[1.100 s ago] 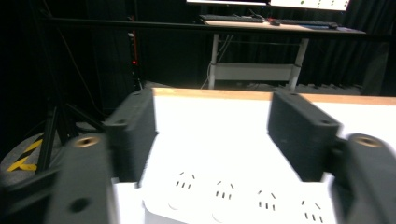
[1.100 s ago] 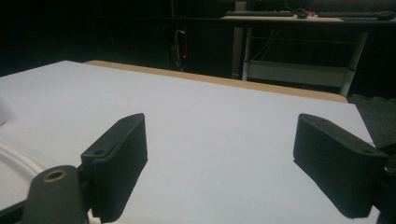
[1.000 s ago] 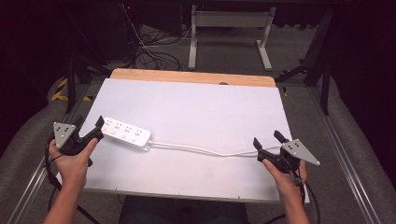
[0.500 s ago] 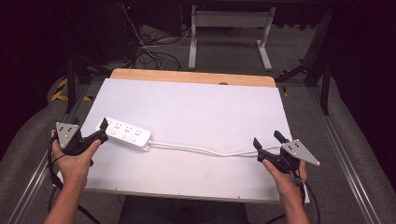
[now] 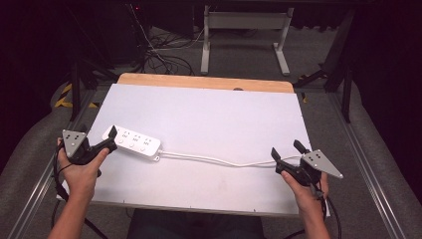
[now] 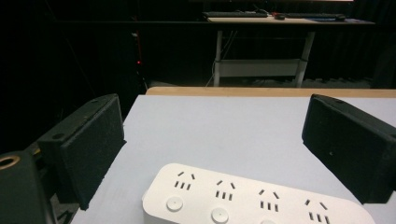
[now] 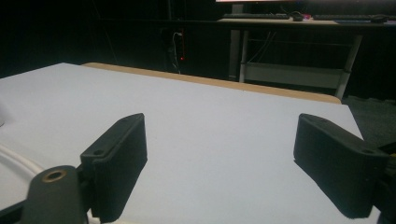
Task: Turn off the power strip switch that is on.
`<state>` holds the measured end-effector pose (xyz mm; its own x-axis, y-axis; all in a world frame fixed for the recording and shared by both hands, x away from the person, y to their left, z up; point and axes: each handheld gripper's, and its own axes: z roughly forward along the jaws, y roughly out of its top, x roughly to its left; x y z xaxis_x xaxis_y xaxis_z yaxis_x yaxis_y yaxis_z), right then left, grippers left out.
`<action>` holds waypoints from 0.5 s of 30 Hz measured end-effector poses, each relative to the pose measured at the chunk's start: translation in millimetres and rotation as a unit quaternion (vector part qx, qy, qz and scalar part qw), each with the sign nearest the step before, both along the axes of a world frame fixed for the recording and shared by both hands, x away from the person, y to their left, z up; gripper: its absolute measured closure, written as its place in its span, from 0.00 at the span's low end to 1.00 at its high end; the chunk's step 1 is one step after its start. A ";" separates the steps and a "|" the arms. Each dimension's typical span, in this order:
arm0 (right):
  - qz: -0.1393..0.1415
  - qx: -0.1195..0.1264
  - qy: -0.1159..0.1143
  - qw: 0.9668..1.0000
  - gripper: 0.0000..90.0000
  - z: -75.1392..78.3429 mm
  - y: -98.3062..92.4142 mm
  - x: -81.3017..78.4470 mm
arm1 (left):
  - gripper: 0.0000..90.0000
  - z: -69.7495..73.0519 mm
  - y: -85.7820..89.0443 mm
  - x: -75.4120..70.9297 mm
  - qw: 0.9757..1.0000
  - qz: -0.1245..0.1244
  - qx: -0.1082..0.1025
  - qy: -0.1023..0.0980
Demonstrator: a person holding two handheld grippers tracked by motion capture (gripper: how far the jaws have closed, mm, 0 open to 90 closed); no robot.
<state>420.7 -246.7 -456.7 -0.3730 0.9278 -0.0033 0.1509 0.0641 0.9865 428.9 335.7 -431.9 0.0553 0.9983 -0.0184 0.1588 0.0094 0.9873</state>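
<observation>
Looks light, hard, smooth: power strip (image 5: 132,142), left of frame. Best grabbed across narrow sides. Both claws wide apart, holding nothing.

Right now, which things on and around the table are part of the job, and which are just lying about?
In the job:
power strip
its white cord
left gripper
right gripper

Lying about:
desk frame
floor cables

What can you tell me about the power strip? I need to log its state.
The power strip is white, plastic-looking and oblong, lying flat, sockets up, at the left of the white table. Each socket visible has a round button. A white cord runs right. The open left gripper straddles its left end; contact is unclear.
</observation>
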 end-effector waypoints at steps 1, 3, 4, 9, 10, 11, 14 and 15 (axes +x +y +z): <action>0.000 -0.001 -0.001 1.000 0.20 0.2 -0.4 -0.5 | 0.07 0.0 -0.2 0.3 1.000 0.001 -0.001 0.000; -0.003 0.000 0.000 1.000 0.20 0.4 -1.4 -2.2 | 0.07 -0.3 -0.5 1.0 1.000 0.000 -0.001 0.002; -0.005 0.000 -0.001 1.000 0.20 0.6 -1.9 -3.0 | 0.07 -0.7 -1.5 1.6 1.000 -0.001 -0.005 0.004; -0.014 0.006 -0.005 1.000 0.20 3.3 -3.8 -8.1 | 0.07 0.5 -1.6 1.4 1.000 -0.009 0.001 0.001; -0.014 0.003 -0.005 1.000 0.20 3.5 -2.8 -7.5 | 0.07 0.7 -0.7 1.1 1.000 -0.009 0.003 0.002; -0.014 0.001 -0.005 1.000 0.20 3.5 -2.1 -7.0 | 0.07 0.6 0.1 0.7 1.000 -0.007 0.000 0.002; -0.009 -0.006 -0.005 1.000 0.20 4.2 2.2 -6.2 | 0.07 0.6 4.5 -1.4 1.000 0.001 -0.002 0.003; -0.004 -0.005 -0.007 1.000 0.20 4.7 5.1 -6.8 | 0.05 1.0 5.7 -1.8 1.000 0.003 -0.001 0.002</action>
<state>413.9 -241.6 -452.0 -0.3662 0.9303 -0.0186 0.1373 0.0738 0.9878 427.1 341.4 -431.0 0.0496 0.9986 -0.0198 0.1629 0.0115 0.9866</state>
